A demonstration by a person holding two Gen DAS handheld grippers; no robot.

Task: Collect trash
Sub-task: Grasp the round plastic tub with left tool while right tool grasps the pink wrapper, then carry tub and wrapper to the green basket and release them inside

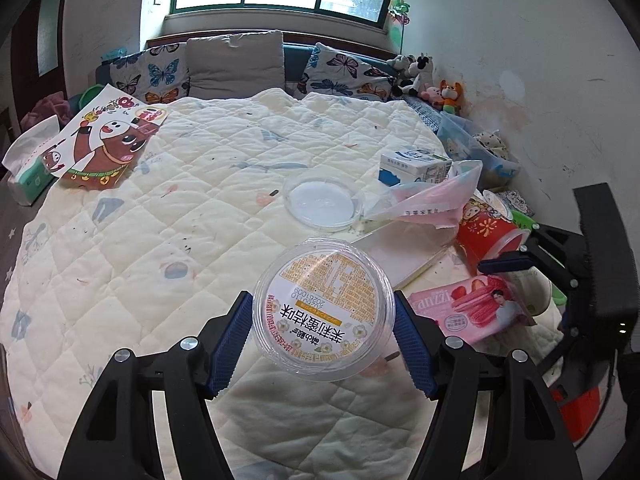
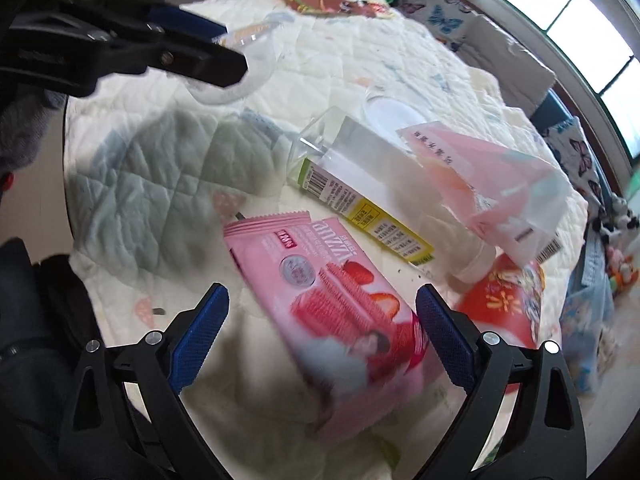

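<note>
My left gripper (image 1: 322, 304) is shut on a round clear plastic tub (image 1: 324, 308) with a yellow and white printed label, held above the quilted bedspread (image 1: 180, 208). The blue pads press on its two sides. In the right wrist view the same tub (image 2: 256, 64) shows at the upper left. My right gripper (image 2: 323, 296) stands open just above a pink strawberry wafer packet (image 2: 332, 308), which lies flat between the spread fingers without touching them. That packet (image 1: 476, 312) lies to the right of the tub.
More litter lies on the right of the bed: a clear round lid (image 1: 324, 202), a milk carton (image 1: 416, 166), a pink plastic bag (image 2: 492, 176), a red cup (image 2: 504, 300) and a clear box with a green-yellow label (image 2: 360, 208). A tissue pack (image 1: 28, 168) and a cartoon picture (image 1: 104, 140) sit far left.
</note>
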